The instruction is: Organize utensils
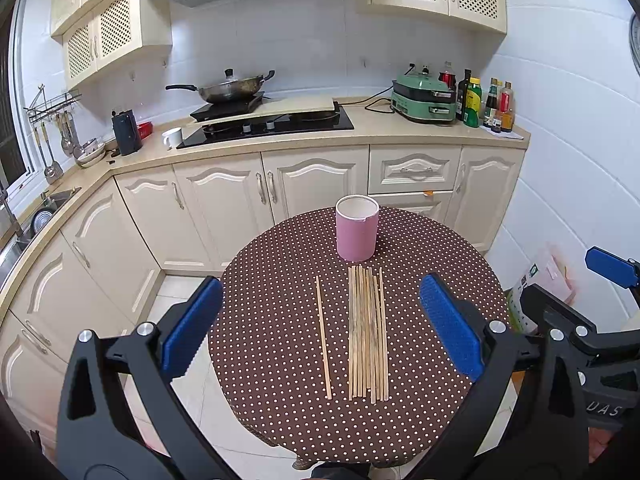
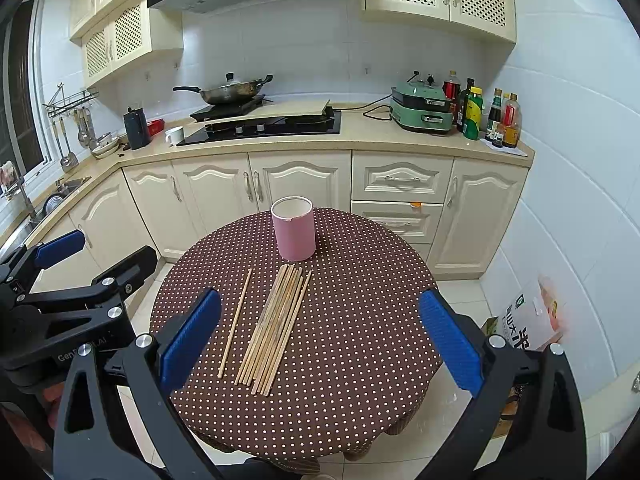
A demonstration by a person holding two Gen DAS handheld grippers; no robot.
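A bundle of several wooden chopsticks (image 1: 368, 332) (image 2: 276, 328) lies on the round table with a brown polka-dot cloth (image 1: 280, 400) (image 2: 360, 360). One single chopstick (image 1: 323, 336) (image 2: 236, 322) lies apart to their left. Behind them, a pink cylindrical holder (image 1: 357, 233) (image 2: 293, 228) stands upright and looks empty. My left gripper (image 1: 320, 328) is open above the table's near side, nothing between its blue pads (image 1: 192, 328). My right gripper (image 2: 320, 336) is also open and holds nothing. Each gripper shows at the edge of the other's view.
Cream kitchen cabinets (image 1: 280, 184) and a counter with a hob, a wok (image 1: 228, 90), a green appliance (image 1: 424, 100) and bottles (image 1: 476, 100) stand behind the table. A sink (image 1: 40, 216) is at the left. A bag (image 2: 528, 320) rests on the floor at the right.
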